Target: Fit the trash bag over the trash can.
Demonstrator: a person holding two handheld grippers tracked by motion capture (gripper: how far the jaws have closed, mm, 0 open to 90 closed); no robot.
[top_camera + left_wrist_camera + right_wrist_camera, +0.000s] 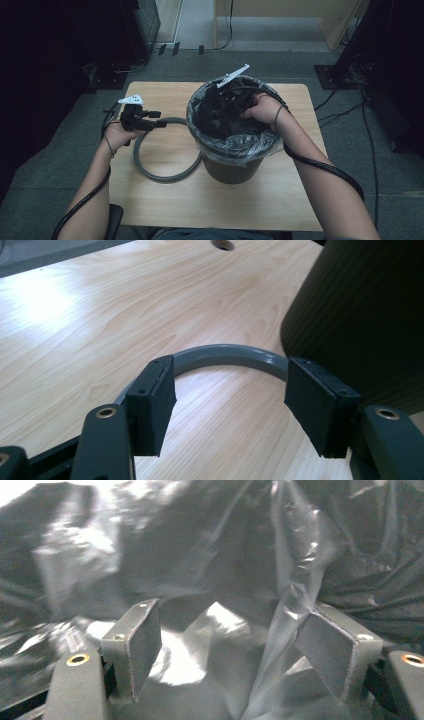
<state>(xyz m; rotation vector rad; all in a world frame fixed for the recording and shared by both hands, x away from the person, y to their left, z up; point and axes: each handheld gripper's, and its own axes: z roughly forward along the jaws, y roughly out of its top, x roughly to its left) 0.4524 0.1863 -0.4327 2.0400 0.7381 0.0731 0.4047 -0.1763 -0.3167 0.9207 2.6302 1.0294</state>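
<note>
A grey ring [162, 175] lies flat on the wooden table [280, 200], touching the left side of a dark round bin [231, 170]. My left gripper [158, 120] hovers over the ring's far-left arc. In the left gripper view its jaws [232, 405] stand open, with the ring's curve [225, 352] just beyond the pads and touched by neither. My right gripper [222, 105] reaches down inside the bin. Its jaws [225, 645] are open over the crumpled black liner [210, 570], and a fold of the film rises beside the right pad [327, 647].
The liner is folded over the bin's rim [235, 145]. The bin wall [360, 315] stands close on the right of the left gripper. Dark equipment and cables [350, 100] lie on the floor around the table. A hole [222, 244] marks the tabletop's far side.
</note>
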